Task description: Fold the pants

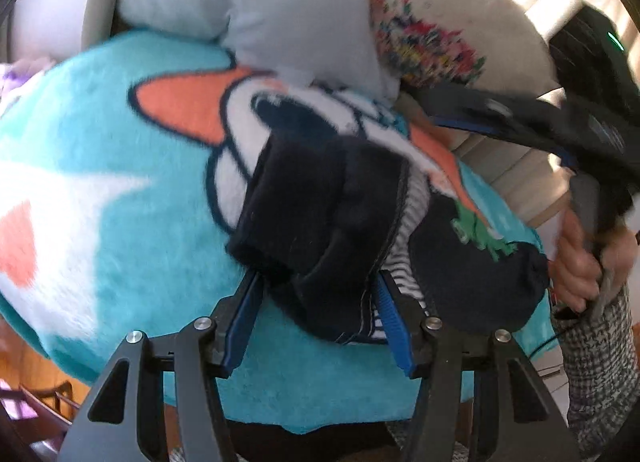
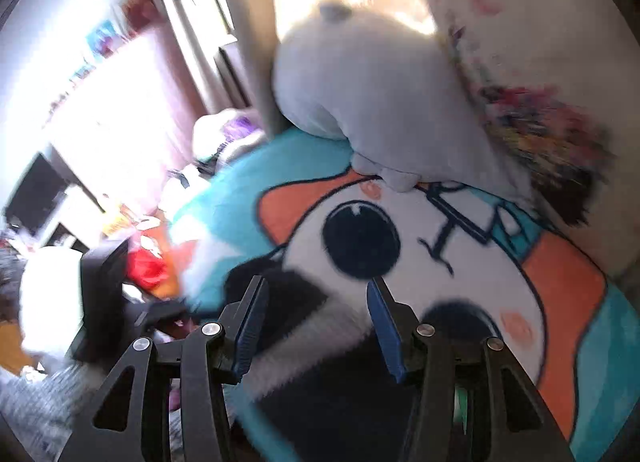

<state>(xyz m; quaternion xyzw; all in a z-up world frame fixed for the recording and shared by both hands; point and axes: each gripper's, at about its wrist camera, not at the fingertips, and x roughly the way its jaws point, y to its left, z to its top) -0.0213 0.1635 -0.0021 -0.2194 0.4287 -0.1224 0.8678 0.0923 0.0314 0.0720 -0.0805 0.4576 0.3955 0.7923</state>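
Small dark navy pants (image 1: 320, 217) with a striped lining and a green print lie bunched on a turquoise fleece blanket (image 1: 120, 221). My left gripper (image 1: 318, 282) is open, its blue-padded fingers (image 1: 388, 302) straddling the near edge of the pants. My right gripper (image 2: 316, 290) is open and empty above the blanket (image 2: 460, 262); dark cloth (image 2: 328, 394) lies below its fingers. The right gripper also shows in the left wrist view (image 1: 520, 121), held in a hand at the right, blurred.
A grey plush pillow (image 1: 260, 13) and a white cushion with a colourful print (image 1: 432, 33) rest at the blanket's far side. A checked bag (image 1: 600, 362) hangs at the right. Cluttered shelves and a dark screen (image 2: 36, 193) stand at the left.
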